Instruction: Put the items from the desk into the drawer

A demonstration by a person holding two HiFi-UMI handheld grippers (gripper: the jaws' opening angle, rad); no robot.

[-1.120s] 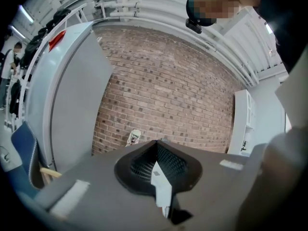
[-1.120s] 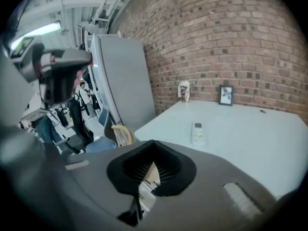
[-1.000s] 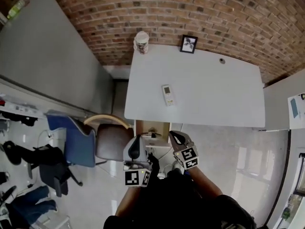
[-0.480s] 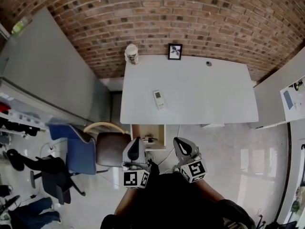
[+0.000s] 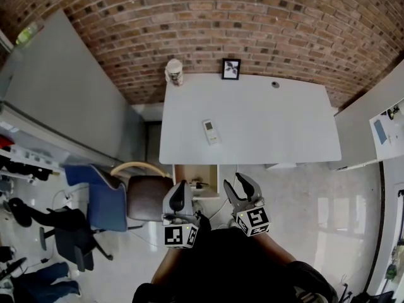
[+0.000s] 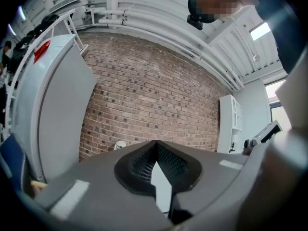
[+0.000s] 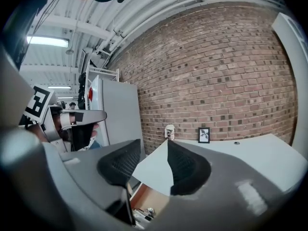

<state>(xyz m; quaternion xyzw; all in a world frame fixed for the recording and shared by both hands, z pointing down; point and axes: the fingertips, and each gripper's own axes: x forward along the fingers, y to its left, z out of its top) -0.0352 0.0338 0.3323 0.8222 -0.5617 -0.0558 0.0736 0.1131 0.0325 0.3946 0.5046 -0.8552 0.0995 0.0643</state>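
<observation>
A white remote control (image 5: 211, 131) lies near the left front of the white desk (image 5: 284, 125). A pale cup (image 5: 174, 72) and a small framed picture (image 5: 231, 68) stand at the desk's back edge. Under the desk's front the wooden drawer (image 5: 196, 176) is pulled out, with small items inside. My left gripper (image 5: 180, 185) hovers in front of it, shut and empty, tips meeting (image 6: 155, 143). Beside it, my right gripper (image 5: 236, 182) has just been opening and stands open with nothing between its jaws (image 7: 153, 146). The cup (image 7: 169, 131), the picture (image 7: 204, 134) and the drawer (image 7: 144, 203) show ahead.
A brown chair (image 5: 146, 196) and a blue chair (image 5: 101, 197) stand left of the drawer. A tall grey cabinet (image 5: 69, 87) fills the left, a brick wall (image 5: 252, 24) runs behind the desk, and a white cabinet (image 5: 372, 125) stands at the right.
The right gripper's jaws were shut in both earlier frames and now stand apart. Both grippers have drawn back from the drawer, the right one rising more. The left has stayed shut.
</observation>
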